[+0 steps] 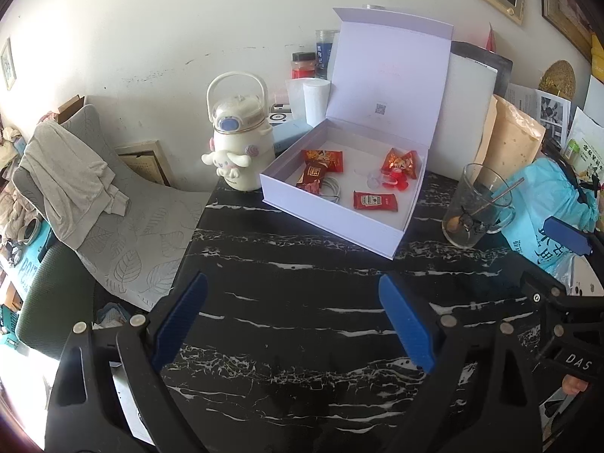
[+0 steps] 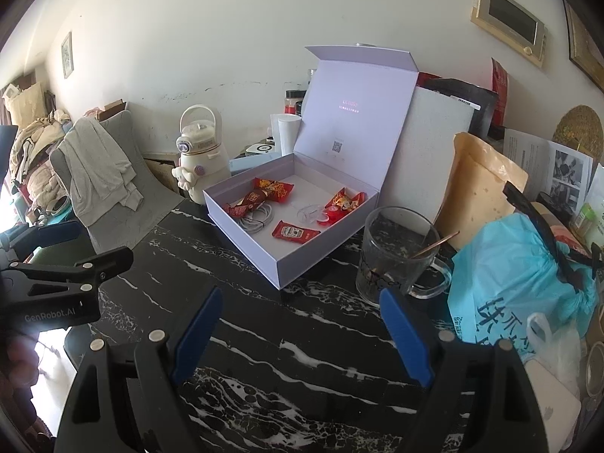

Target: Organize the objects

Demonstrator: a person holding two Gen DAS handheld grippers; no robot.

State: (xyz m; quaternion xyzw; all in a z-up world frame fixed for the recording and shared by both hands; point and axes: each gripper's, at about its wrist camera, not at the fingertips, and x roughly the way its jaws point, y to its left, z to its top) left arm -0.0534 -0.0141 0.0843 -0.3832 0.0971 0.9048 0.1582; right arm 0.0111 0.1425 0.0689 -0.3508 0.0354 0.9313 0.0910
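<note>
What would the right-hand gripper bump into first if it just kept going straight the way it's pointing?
Probably the black marble tabletop: the right gripper points downward with open, empty jaws over a bare patch. If it cleared the surface, the near corner of the white box comes next, though depth is hard to judge.

Left gripper (image 1: pixel 292 321) over black marble table (image 1: pixel 294 287), jaws wide apart, nothing btwn them. White box (image 1: pixel 332 219) w/ lid up sits toward table's far edge; inside: red snack packets (image 1: pixel 324 160), ketchup sachet (image 1: pixel 375 201), coiled cable (image 1: pixel 332 188). White cartoon bottle (image 1: pixel 238 143) at far left corner, just beside box. Glass mug (image 1: pixel 475 207) w/ spoon near right edge.
</note>
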